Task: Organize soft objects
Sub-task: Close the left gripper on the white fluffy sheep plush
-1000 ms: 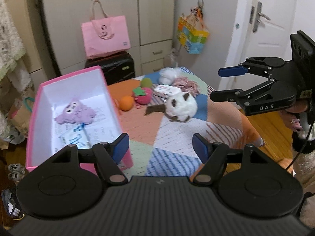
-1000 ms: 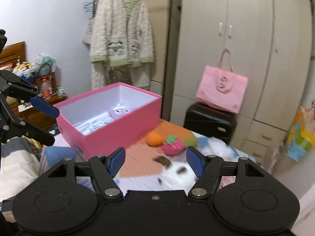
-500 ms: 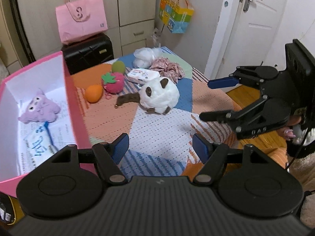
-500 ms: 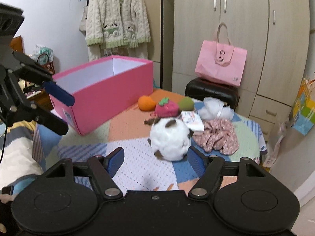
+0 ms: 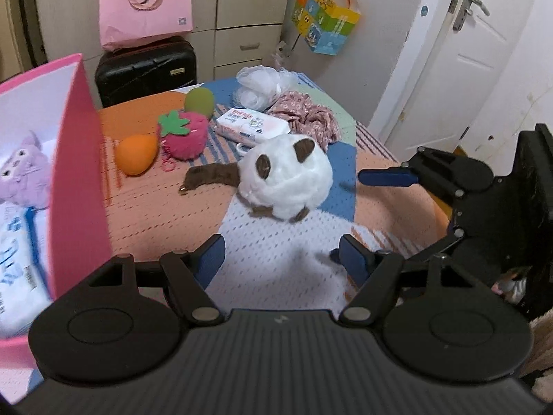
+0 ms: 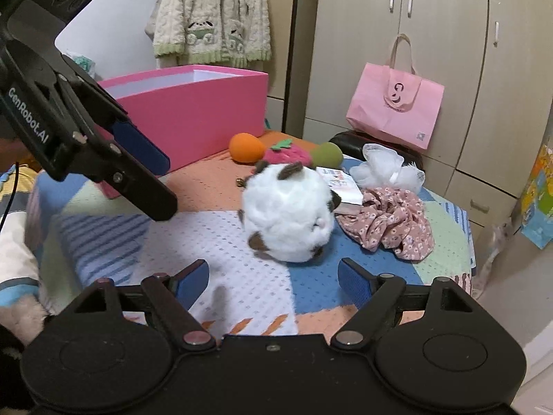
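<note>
We are seeing the panda plush (image 5: pixel 287 181) trailing its brown strap toward nine o'clock; our right gripper (image 6: pixel 273 282) is opening, empty, the left gripper (image 5: pixel 281 257) half spread, empty.

Left gripper (image 5: pixel 281 257) open, empty; right gripper (image 6: pixel 274 278) opening, empty.

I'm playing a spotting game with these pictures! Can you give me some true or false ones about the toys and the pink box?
1. The white fluffy toy is already inside the pink box. False: it sits on the patchwork cover, outside the box.
2. A purple plush lies in the box. True.
3. The right gripper is squeezing the white toy. False: its jaws are opening and nothing is between them.
4. The orange toy lies beside the strawberry plush. True.
5. The pink bag rests on a black suitcase. True.
6. The left gripper holds the floral cloth. False: it is empty.
</note>
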Available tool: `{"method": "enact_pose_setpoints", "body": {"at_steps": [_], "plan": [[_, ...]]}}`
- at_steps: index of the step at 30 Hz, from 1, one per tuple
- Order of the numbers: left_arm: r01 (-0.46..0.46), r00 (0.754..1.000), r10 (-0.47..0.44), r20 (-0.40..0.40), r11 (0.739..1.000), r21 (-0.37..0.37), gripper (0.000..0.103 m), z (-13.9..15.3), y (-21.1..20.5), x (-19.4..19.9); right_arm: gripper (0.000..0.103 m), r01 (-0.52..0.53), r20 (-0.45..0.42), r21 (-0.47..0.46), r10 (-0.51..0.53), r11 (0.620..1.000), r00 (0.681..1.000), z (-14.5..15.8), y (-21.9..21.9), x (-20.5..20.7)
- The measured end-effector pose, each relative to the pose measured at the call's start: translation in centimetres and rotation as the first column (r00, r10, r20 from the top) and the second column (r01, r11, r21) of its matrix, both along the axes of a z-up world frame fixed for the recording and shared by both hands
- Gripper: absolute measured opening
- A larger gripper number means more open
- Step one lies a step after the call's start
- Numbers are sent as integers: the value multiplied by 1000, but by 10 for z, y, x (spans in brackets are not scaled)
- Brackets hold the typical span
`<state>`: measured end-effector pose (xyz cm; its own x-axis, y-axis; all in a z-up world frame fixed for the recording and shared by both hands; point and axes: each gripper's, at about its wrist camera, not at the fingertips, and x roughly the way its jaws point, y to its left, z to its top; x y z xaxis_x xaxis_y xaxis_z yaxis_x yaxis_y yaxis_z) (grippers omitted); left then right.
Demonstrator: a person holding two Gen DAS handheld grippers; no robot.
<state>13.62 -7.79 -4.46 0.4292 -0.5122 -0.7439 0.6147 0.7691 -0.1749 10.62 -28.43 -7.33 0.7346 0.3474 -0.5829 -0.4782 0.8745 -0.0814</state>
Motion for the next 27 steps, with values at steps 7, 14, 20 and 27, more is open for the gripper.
{"method": "enact_pose_setpoints", "body": {"at_steps": [7, 14, 20, 27], "plan": [[-25, 1000, 24, -14, 996, -80, 73, -17, -9, 23, 86, 31, -40, -27, -32, 999, 999, -12, 9, 23], [-73, 997, 70, -26, 989, -126, 73, -25, -16, 44, 87, 80, -66, 56, -76, 995, 995, -13, 10, 40], [-62, 998, 64, 10, 988, -142, 73, -30, -27, 46, 87, 86, -86, 87, -79, 993, 993, -17, 14, 52], [-25, 997, 34, 70, 993, -119, 66, -31, -37, 39, 83, 86, -53, 64, -83, 994, 995, -19, 20, 52]]}}
